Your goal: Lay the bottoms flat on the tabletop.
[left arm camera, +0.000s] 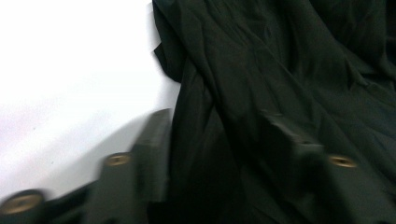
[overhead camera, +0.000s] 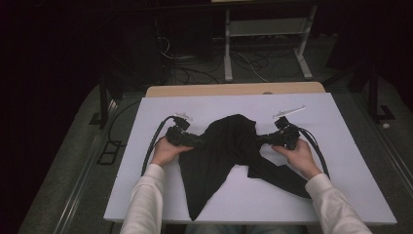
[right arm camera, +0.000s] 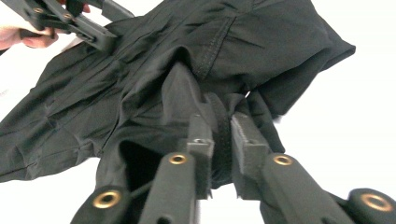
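Observation:
A crumpled black garment [overhead camera: 229, 146] lies across the middle of the white table top [overhead camera: 331, 117], with one part trailing to the front edge. My right gripper [overhead camera: 263, 140] comes in from the right. In the right gripper view it [right arm camera: 222, 121] is shut on a bunched fold of the garment [right arm camera: 140, 84]. My left gripper [overhead camera: 197, 141] sits at the garment's left side. Blurred in its own view, the left gripper [left arm camera: 219, 121] has its jaws apart and the cloth [left arm camera: 280, 70] lying between them. The right gripper view has the left gripper [right arm camera: 105, 39] at the cloth's far edge.
The white top rests on a wooden table [overhead camera: 234, 89]. Beyond it are a metal frame [overhead camera: 265, 29] and loose cables [overhead camera: 195, 63] on the dark floor. Bare white surface lies to the left, right and far side of the garment.

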Action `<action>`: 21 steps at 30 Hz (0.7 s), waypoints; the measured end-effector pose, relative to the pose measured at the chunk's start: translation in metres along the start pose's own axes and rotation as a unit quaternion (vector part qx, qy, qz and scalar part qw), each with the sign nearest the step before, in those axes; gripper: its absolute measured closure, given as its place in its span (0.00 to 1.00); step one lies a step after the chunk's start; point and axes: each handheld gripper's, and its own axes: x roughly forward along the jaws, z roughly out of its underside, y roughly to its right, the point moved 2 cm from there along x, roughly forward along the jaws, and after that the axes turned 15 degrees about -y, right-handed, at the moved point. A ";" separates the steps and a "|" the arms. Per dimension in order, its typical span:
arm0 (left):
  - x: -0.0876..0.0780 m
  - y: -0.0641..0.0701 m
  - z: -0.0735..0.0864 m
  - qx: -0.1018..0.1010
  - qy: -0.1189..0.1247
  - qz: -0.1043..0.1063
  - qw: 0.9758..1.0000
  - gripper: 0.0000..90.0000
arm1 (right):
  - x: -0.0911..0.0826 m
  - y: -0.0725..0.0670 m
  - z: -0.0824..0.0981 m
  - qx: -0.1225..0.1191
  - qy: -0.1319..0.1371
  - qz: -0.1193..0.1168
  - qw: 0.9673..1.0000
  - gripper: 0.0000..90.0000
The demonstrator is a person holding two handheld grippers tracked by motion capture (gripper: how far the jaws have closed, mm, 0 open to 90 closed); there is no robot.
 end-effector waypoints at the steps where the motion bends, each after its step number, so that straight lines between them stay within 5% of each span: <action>1: 0.001 0.001 -0.001 0.006 -0.004 -0.002 1.000 0.70 | -0.002 0.001 0.000 0.000 0.000 0.002 1.000 0.91; 4: 0.002 0.004 -0.003 0.013 -0.029 0.002 0.999 0.95 | -0.007 0.005 -0.003 0.004 0.002 0.002 1.000 0.92; 8: -0.007 0.004 -0.009 0.007 -0.039 0.001 0.999 0.97 | -0.017 0.013 -0.010 0.012 0.006 -0.002 1.000 0.93; 13: -0.032 -0.001 -0.009 -0.013 0.007 0.010 1.000 0.97 | -0.032 0.020 -0.024 0.007 0.003 0.019 1.000 0.93; 21: -0.066 -0.009 0.002 -0.032 0.046 0.011 0.998 0.97 | -0.059 0.026 -0.054 0.010 0.016 0.041 0.999 0.94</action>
